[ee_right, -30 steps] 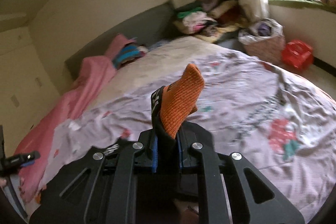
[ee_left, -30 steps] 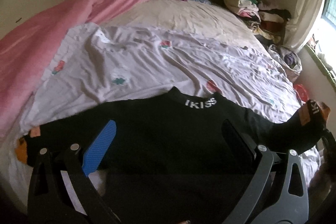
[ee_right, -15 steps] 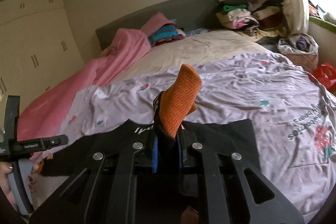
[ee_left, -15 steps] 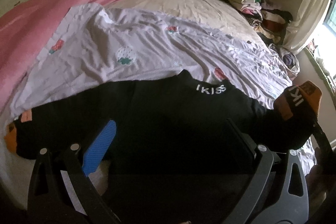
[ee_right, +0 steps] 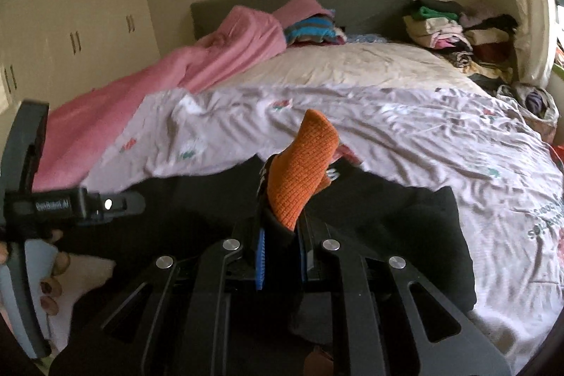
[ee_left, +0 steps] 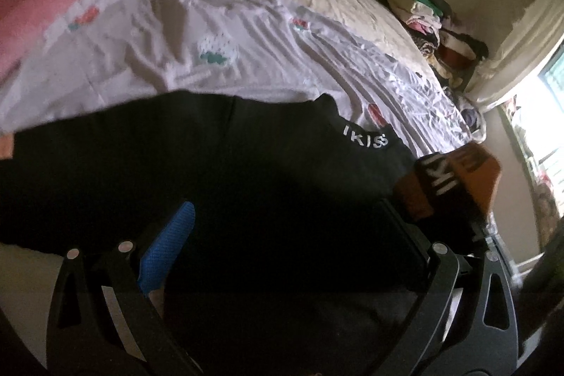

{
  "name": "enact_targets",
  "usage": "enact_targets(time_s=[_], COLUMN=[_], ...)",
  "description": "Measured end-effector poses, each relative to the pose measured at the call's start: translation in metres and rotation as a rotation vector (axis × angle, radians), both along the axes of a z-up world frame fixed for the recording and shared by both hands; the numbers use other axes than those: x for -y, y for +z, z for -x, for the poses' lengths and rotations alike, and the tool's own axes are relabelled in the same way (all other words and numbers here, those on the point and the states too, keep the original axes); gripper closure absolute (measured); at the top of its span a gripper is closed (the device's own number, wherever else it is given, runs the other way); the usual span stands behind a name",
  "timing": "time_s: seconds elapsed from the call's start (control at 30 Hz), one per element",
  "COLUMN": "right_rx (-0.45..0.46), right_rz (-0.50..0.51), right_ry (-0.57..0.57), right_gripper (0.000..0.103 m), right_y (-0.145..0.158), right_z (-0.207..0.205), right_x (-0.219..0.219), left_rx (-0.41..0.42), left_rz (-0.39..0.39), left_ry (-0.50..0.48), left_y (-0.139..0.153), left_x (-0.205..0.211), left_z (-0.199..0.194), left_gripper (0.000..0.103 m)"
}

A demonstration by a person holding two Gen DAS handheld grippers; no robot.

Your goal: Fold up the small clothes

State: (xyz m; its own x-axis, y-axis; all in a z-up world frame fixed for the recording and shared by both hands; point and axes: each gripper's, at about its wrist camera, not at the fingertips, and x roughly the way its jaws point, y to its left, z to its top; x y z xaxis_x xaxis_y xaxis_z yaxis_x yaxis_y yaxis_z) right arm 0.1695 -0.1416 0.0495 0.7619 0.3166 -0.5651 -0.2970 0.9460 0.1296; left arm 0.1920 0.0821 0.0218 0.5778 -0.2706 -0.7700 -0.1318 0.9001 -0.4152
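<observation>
Wardrobe (ee_right: 70,34) only from right wrist

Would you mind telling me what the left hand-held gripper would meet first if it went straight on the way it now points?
Most likely the black garment: the left hand-held gripper stands open and angled down at it, with the dark cloth filling the gap between its fingers. Depth is unclear, so how near it is I cannot tell.

Dim room, daylight glaring from the window (ee_left: 550,115) at right; fisheye-bent edges, left view motion-blurred.
</observation>
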Motion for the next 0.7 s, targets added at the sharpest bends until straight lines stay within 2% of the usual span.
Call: enact_targets(time_s=[0.27, 0.37, 0.43, 0.5, 0.63, 0.7], right_rx=[-0.021, -0.045, -0.053, -0.043, -0.05, -0.06], right_rz=[0.093, 0.108, 0.105, 0.11, 0.098, 0.075], right_ry=[0.072, 0.131, 0.2, 0.249, 0.319, 0.316], right_gripper=[0.087, 0.078, 0.063, 0.054, 0.043, 0.041], right_y=[-0.036, -0.048, -0.051, -0.051, -0.049, -0.046], right_z=[-0.006, -0.003, 0.007, 0.017, 0.037, 0.042], right_x=[-0.046, -0.061, -0.07, -0.076, -0.076, -0.068], left_rx=[-0.019, -0.023, -0.029, -0.032, -0.044, -0.05], left_rz=[0.146, 0.191, 0.211, 0.226, 0.223, 0.21], left_ry=[0.027, 0.034, 0.033, 0.024, -0.008, -0.035], left_y=[-0.023, -0.029, -0.033, -0.036, -0.043, -0.048], left_x=[-0.023, -0.03, -0.031, -0.03, -0.02, -0.01], left_z=[-0.002, -0.001, -0.001, -0.002, -0.002, -0.002], left_gripper=[0.009, 0.009, 0.009, 0.009, 0.01, 0.013])
